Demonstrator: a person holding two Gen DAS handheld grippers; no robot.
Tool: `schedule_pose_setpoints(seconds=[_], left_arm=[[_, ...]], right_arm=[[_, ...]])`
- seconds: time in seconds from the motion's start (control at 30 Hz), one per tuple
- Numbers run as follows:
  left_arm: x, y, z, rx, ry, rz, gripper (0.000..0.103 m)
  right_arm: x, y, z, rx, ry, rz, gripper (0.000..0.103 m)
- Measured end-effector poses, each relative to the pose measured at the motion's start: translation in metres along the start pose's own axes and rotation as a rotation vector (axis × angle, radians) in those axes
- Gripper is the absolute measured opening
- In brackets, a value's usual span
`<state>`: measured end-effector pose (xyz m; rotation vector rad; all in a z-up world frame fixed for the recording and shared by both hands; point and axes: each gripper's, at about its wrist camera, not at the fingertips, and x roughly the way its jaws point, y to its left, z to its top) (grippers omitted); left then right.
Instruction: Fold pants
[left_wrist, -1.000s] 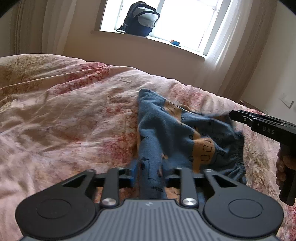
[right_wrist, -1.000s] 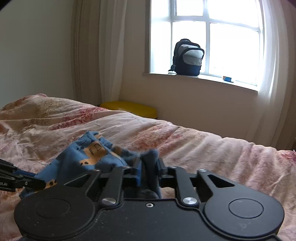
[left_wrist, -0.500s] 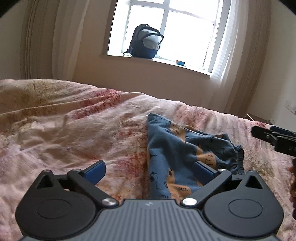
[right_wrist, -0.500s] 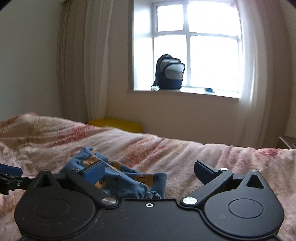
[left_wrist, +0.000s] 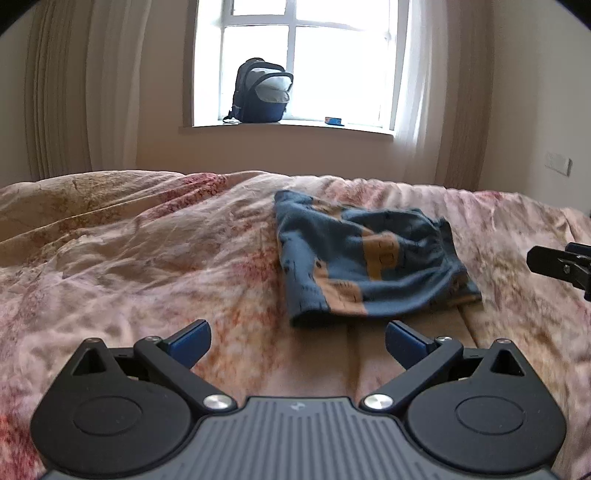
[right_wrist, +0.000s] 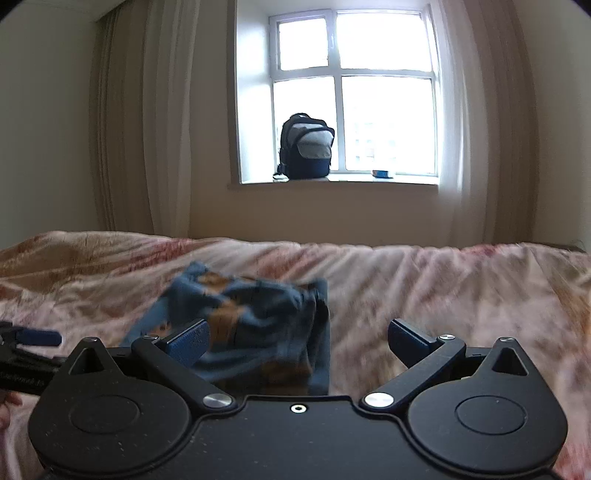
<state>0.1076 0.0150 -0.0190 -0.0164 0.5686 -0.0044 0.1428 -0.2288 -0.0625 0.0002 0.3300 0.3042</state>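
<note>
Both tools released, backed off | left tool (left_wrist: 297, 341), right tool (right_wrist: 298, 341) spread wide (empty) | pants (left_wrist: 365, 258) folded

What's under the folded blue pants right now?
The blue patterned pants lie directly on the pink floral bedspread, free of both open hand-held grippers. Whatever sits between the folded layers is covered and cannot be seen.

pants (right_wrist: 255, 325) motion-blurred, right claw (left_wrist: 561, 264) cut off at frame edge
</note>
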Motion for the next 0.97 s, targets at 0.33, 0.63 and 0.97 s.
schedule_pose_setpoints(seconds=[0.33,0.63,0.97], left_arm=[[-0.003,-0.008,-0.020,0.015,0.051,-0.013,0.103],[0.001,-0.006,-0.020,0.004,0.065,-0.003,0.103],[-0.001,-0.005,-0.020,0.011,0.068,0.014,0.103]], right_arm=[[-0.017,0.007,-0.034,-0.009,0.048,-0.027,0.102],[-0.011,0.008,-0.043,-0.003,0.083,-0.008,0.102],[-0.009,0.012,-0.046,-0.016,0.097,0.009,0.102]])
